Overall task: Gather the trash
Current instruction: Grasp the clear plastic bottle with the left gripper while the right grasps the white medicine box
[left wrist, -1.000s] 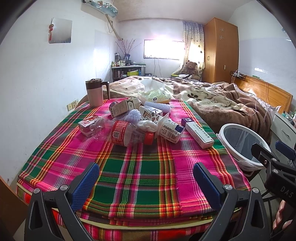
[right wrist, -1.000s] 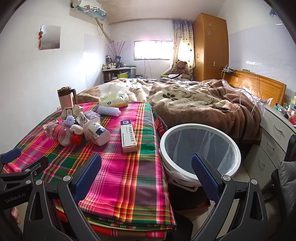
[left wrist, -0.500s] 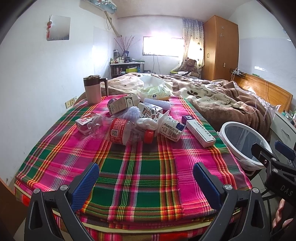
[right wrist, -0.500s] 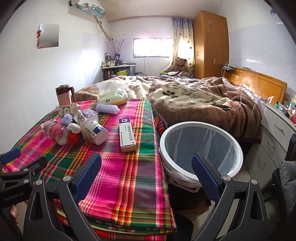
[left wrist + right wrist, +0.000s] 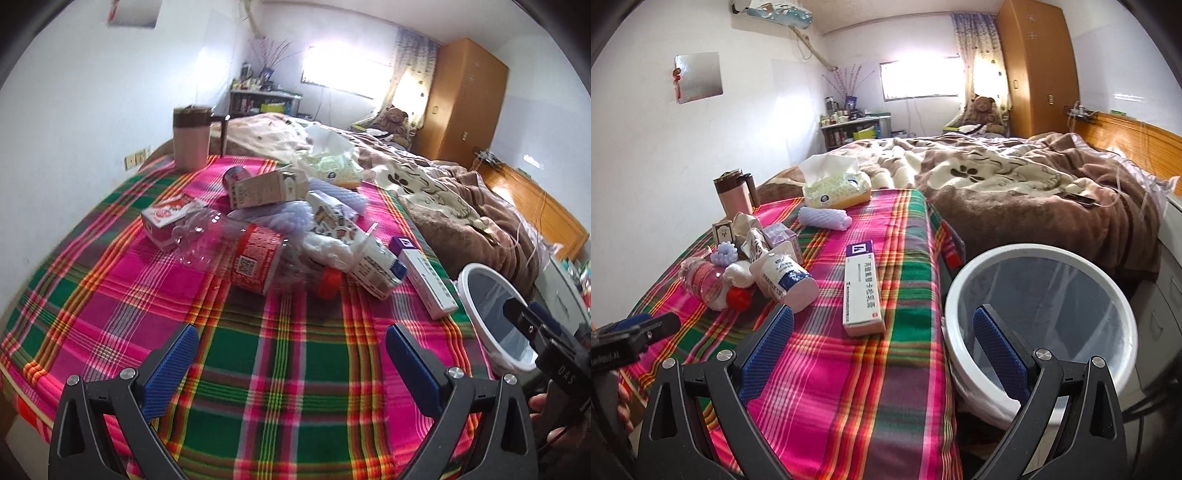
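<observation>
A heap of trash lies on the plaid tablecloth (image 5: 258,354): a crushed clear bottle (image 5: 255,258) with a red label and cap, a red-and-white carton (image 5: 166,218), a brown carton (image 5: 266,190), a paper cup (image 5: 785,277) on its side and a long white box (image 5: 862,288) with a purple end. A white bin (image 5: 1041,325) with a clear liner stands at the table's right edge. My left gripper (image 5: 291,365) hovers open above the cloth, short of the bottle. My right gripper (image 5: 882,343) is open, just short of the white box (image 5: 424,282), nothing between its fingers.
A pink mug (image 5: 192,142) with a brown lid stands at the table's far left. A tissue pack (image 5: 836,186) and a foam sleeve (image 5: 823,218) lie at the far edge. Behind is a bed with a brown blanket (image 5: 1015,192), then a wooden wardrobe (image 5: 1038,66).
Both grippers have moved forward toward the table. The trash heap and the white box loom closer in both views. Both stay open.
</observation>
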Demonstrator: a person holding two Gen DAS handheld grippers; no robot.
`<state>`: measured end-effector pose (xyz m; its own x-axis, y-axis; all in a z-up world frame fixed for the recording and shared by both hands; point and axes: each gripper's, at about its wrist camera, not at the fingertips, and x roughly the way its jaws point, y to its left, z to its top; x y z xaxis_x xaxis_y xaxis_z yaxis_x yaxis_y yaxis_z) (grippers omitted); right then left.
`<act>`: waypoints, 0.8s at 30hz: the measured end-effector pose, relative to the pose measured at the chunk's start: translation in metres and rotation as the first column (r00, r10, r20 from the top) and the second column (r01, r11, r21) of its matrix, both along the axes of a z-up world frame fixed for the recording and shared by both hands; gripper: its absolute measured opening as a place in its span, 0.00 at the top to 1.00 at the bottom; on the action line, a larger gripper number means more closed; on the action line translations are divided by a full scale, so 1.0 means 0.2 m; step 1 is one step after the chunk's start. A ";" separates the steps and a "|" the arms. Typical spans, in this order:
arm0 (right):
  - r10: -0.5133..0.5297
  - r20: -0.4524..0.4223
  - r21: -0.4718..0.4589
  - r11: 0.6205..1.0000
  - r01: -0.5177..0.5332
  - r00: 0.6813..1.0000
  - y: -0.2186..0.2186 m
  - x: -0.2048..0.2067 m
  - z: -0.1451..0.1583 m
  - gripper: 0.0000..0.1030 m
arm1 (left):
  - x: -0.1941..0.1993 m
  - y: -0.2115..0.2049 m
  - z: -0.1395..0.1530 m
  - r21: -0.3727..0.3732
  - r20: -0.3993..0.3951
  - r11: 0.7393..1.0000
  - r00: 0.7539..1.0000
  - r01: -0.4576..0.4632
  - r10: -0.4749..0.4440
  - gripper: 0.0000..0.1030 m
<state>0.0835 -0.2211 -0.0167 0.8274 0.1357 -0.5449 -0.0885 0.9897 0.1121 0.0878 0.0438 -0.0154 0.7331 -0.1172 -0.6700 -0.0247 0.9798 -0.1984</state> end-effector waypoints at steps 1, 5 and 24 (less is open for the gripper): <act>0.012 -0.013 0.004 1.000 -0.012 1.000 0.00 0.03 -0.01 0.03 | 0.04 0.03 -0.01 -0.031 -0.023 0.999 1.000 -0.014 0.013 0.00; 0.033 -0.079 0.041 0.999 -0.030 0.996 -0.01 0.14 -0.05 0.03 | 0.17 0.12 -0.05 -0.062 -0.082 0.996 0.995 -0.062 0.057 0.00; 0.012 -0.243 -0.111 0.993 -0.040 0.970 0.12 0.41 -0.12 0.04 | 0.61 0.36 -0.13 -0.204 -0.194 0.947 0.958 -0.248 0.209 0.01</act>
<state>0.1655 -0.1967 -0.0417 0.6660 0.0807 -0.7416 -0.0990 0.9949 0.0194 0.2105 0.1149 -0.0423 0.6369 -0.1213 -0.7613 -0.2946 0.8743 -0.3857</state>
